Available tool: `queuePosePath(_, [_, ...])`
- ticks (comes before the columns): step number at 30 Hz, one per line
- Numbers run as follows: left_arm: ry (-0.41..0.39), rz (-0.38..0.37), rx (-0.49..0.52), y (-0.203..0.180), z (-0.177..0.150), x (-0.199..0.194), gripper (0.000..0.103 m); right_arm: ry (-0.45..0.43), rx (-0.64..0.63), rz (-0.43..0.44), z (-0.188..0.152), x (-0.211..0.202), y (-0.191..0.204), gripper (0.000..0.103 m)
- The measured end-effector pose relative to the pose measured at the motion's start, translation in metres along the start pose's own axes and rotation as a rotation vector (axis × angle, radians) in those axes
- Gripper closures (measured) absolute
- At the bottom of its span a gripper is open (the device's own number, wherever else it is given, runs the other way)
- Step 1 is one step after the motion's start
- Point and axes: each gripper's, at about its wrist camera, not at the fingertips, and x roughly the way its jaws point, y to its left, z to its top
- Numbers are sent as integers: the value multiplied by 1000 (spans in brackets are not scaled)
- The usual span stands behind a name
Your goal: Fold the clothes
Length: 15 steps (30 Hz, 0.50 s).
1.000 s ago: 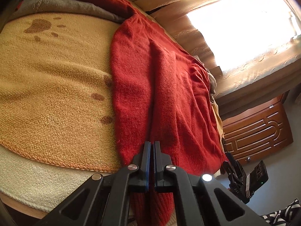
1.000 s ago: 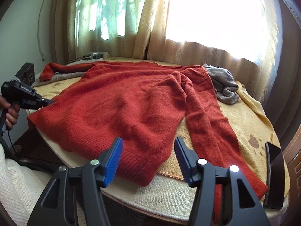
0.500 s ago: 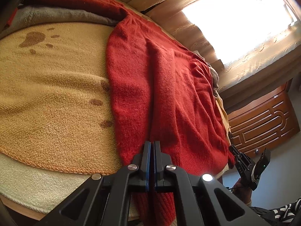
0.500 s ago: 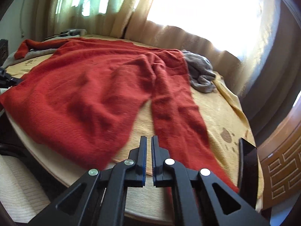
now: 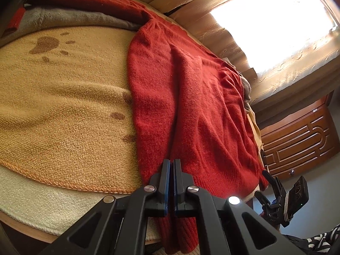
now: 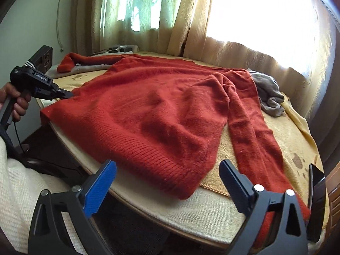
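Currently the left gripper [image 5: 171,182] is pinching the hem corner of the red sweater [image 6: 161,110] spread on the table [image 6: 204,214], while the right gripper [image 6: 167,186] is opening, empty, lining up on the near hem corner.

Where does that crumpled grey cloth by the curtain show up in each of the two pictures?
Left wrist view: the grey cloth is only a sliver at right of centre, peeking from behind the far edge of the red sweater.
Right wrist view: it lies in plain sight at upper right, beside the sweater's sleeve.
Shared landmark: the red sweater, and the paw-print blanket under it.
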Motion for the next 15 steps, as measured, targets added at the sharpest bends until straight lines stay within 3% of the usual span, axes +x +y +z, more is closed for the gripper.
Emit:
queuePosePath(1, [-1, 0, 2, 0, 0, 1, 100, 22, 1, -3, 1, 6, 1, 33])
queuePosePath(2, [-2, -2, 2, 0, 1, 1, 100, 46, 3, 9, 0, 10, 2, 45])
queuePosePath(5, [-2, -16, -4, 3, 2, 2, 100, 43, 24, 38, 2, 12, 2, 62])
queuePosePath(7, [0, -24, -8, 5, 3, 2, 100, 34, 11, 27, 6, 9, 3, 84])
queuePosePath(12, [3, -29, -6, 6, 3, 1, 100, -65, 123, -65, 21, -22, -31, 87])
queuePosePath(15, [-4, -23, -5, 7, 3, 0, 100, -45, 137, -110, 21, -26, -40, 87])
